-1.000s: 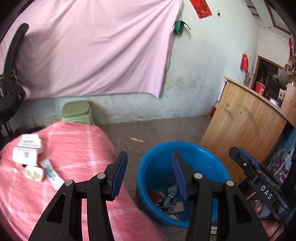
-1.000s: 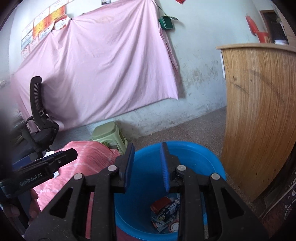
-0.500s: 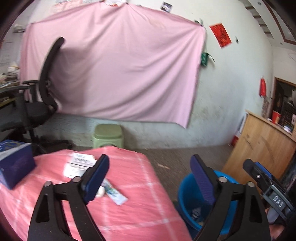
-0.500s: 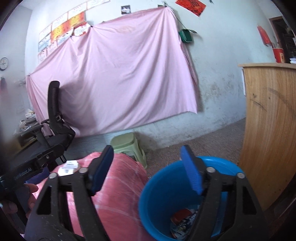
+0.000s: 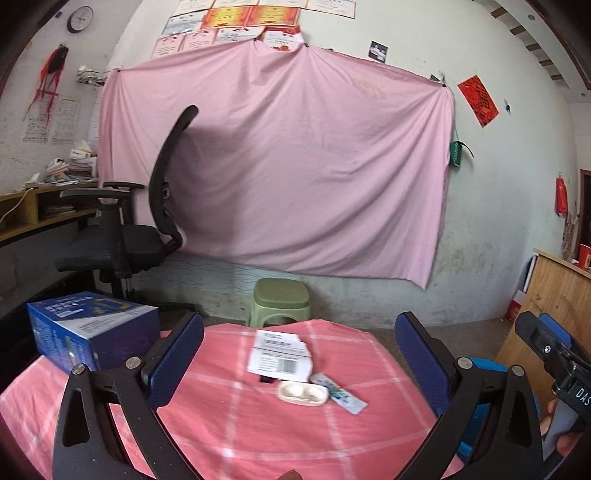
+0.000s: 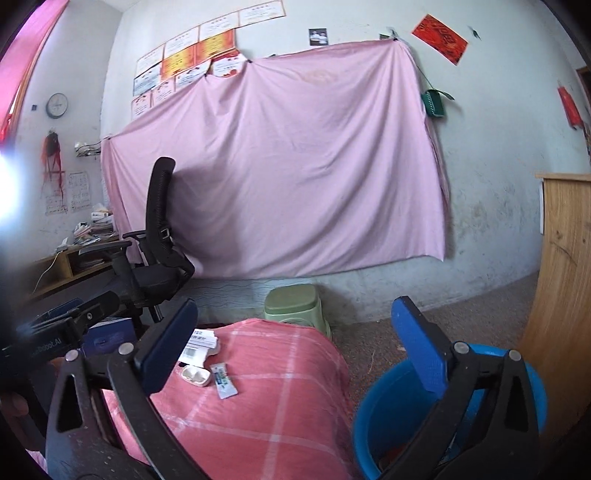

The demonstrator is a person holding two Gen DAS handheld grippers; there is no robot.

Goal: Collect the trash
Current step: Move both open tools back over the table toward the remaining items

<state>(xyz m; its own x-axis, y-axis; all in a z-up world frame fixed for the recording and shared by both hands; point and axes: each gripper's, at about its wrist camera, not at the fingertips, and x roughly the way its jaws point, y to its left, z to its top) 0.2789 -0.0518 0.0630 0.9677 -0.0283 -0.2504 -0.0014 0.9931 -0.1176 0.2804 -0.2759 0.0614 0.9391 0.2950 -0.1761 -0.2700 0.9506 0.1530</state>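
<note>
**Both tools wide and empty, trash sitting on the pink bench**

Left tool [image 5: 299, 360] is spread wide, nothing between its blue pads. Looking along it, the trash lies on the bench [image 5: 229, 435] ahead of the tool and roughly between the 2 fingers, a bit toward the right one: 1 torn white paper label [image 5: 279, 356] furthest back, 1 small cream case [image 5: 303, 393] lying open just in front of it, and 1 little blue-and-white sachet [image 5: 340, 394] touching or just beside the case on its right. Something dark pokes out from under the label, can't tell what.

Right tool [image 6: 295, 343] is also wide with nothing in it. From its camera the same 3 bits sit close to the left finger, and the blue bucket [image 6: 369, 424] is low on the right behind the right finger, on the floor next to the bench. Some scraps are in the bottom of it, too hidden to count.

Bench has a pink checked cloth over it. 1 blue box [image 5: 92, 328] sits at its left edge. Behind it: 1 green plastic stool [image 5: 280, 301], 1 black office chair [image 5: 129, 229], a big pink sheet [image 5: 295, 166] pinned over a pale wall, 1 clock [image 5: 80, 18] up top left, and a wooden counter [image 6: 565, 266] on the right.
</note>
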